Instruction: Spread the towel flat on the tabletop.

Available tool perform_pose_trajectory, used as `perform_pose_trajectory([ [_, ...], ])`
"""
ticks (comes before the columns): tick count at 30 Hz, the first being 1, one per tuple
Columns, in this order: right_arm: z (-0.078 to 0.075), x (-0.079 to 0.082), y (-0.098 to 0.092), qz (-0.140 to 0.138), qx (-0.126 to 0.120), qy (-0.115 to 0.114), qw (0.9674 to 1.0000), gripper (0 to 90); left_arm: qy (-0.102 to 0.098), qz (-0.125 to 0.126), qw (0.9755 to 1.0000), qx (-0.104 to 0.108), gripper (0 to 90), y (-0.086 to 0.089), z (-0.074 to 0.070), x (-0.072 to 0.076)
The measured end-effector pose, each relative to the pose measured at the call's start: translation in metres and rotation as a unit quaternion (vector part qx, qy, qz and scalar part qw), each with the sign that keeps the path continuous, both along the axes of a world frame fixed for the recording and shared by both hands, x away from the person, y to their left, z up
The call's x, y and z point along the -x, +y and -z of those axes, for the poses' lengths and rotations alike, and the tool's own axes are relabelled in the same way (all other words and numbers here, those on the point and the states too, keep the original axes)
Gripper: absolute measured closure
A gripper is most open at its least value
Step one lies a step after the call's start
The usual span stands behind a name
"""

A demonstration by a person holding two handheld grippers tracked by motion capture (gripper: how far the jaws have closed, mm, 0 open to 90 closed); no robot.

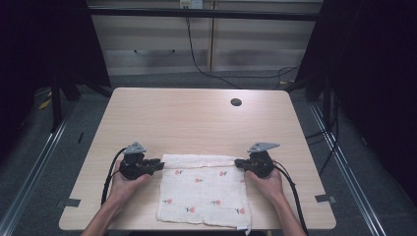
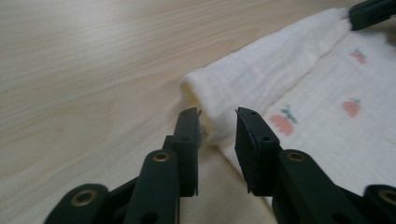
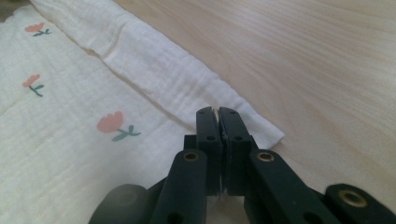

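Soft white cloth (image 1: 204, 191) with little pink flowers lies at 6 o'clock on the smooth wooden table (image 1: 196, 118), its far edge rolled over. The right gripper (image 3: 218, 111) is clamped on that roll's corner, and the left gripper (image 2: 217, 116) is loose, its jaws apart around the other corner. I think this is a folding job, so the left must pinch next.

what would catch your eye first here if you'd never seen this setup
First the white cloth with small red flowers, spread on the near half of the pale wooden table, its far edge folded over into a band. Then the two black grippers at that band's ends: the left gripper open around its corner, the right gripper pinched shut on the cloth's edge.
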State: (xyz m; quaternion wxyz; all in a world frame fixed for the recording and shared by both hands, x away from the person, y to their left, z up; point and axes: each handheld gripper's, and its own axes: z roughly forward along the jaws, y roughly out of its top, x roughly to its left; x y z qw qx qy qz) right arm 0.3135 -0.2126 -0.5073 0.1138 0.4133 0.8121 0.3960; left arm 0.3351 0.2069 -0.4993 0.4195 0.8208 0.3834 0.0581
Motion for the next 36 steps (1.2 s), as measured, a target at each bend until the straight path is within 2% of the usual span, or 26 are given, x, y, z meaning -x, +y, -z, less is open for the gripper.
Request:
perform_pose_trajectory([
  [3,0.0,0.0,0.0,0.0,-0.003,0.002,1.0,88.1,0.002,0.003,1.0,-0.006,69.0,-0.003,0.004,-0.002],
  [6,-0.001,0.0,0.0,0.0,-0.008,0.004,1.0,88.3,-0.003,0.019,0.9998,0.006,86.3,-0.005,0.004,-0.002],
  [8,-0.002,0.0,-0.001,0.001,-0.012,0.007,0.9999,88.3,-0.002,0.023,0.9997,0.009,88.0,-0.005,0.003,-0.001],
  [12,-0.008,0.0,-0.003,0.004,-0.027,0.0,0.9996,88.4,0.004,0.012,0.9992,0.037,88.2,0.0,-0.003,-0.004],
  [15,-0.015,-0.003,-0.005,0.006,-0.031,-0.005,0.9995,88.4,-0.006,0.009,0.9987,0.049,88.1,0.001,-0.014,-0.009],
  [19,-0.028,-0.013,-0.003,0.008,-0.034,-0.015,0.9993,88.3,-0.016,0.008,0.9985,0.052,88.0,-0.005,-0.029,-0.019],
  [21,-0.032,-0.02,-0.001,0.008,-0.032,-0.019,0.9993,88.2,-0.013,-0.001,0.9984,0.055,87.8,-0.008,-0.031,-0.026],
  [27,-0.032,-0.038,0.006,0.017,-0.033,-0.012,0.9993,88.2,-0.003,-0.011,0.9987,0.05,87.5,-0.011,-0.028,-0.037],
  [29,-0.03,-0.041,0.007,0.021,-0.031,-0.009,0.9993,88.0,0.0,-0.024,0.9984,0.051,86.5,-0.009,-0.025,-0.041],
  [33,-0.024,-0.05,0.006,0.036,-0.03,0.005,0.9989,87.9,0.011,-0.043,0.9969,0.066,82.0,-0.006,-0.021,-0.044],
  [36,-0.021,-0.056,0.007,0.043,-0.027,0.009,0.9987,86.1,0.006,-0.041,0.9974,0.06,77.7,-0.005,-0.022,-0.044],
])
